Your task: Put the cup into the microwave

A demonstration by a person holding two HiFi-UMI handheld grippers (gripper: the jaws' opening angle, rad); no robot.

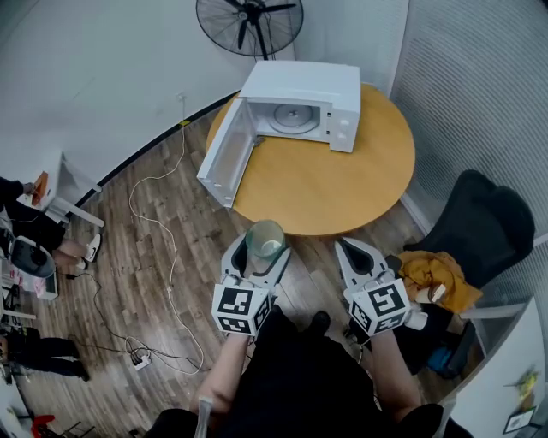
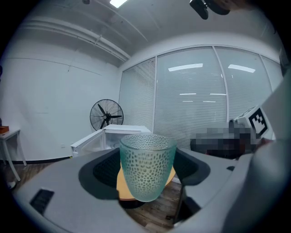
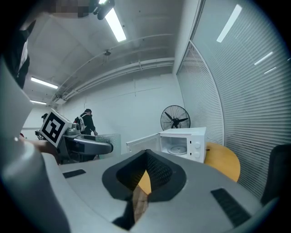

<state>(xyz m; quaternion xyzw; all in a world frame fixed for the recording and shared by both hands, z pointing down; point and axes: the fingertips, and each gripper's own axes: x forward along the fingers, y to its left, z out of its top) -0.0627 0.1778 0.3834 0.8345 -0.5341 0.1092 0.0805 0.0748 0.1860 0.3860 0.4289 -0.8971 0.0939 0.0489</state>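
Note:
A pale green dimpled glass cup (image 1: 265, 239) stands upright between the jaws of my left gripper (image 1: 259, 255), which is shut on it. In the left gripper view the cup (image 2: 147, 166) fills the middle between the two dark pads. It is held over the floor just short of the round table's near edge. The white microwave (image 1: 300, 107) sits at the table's far side with its door (image 1: 226, 154) swung wide open and the turntable showing. My right gripper (image 1: 360, 261) hangs to the right of the cup, jaws shut and empty; its tips (image 3: 144, 178) meet.
The round wooden table (image 1: 342, 180) is bare in front of the microwave. A black chair (image 1: 479, 227) with an orange cloth (image 1: 432, 274) stands at the right. A fan (image 1: 250, 24) is behind the microwave. A cable (image 1: 163, 257) trails on the wood floor at left.

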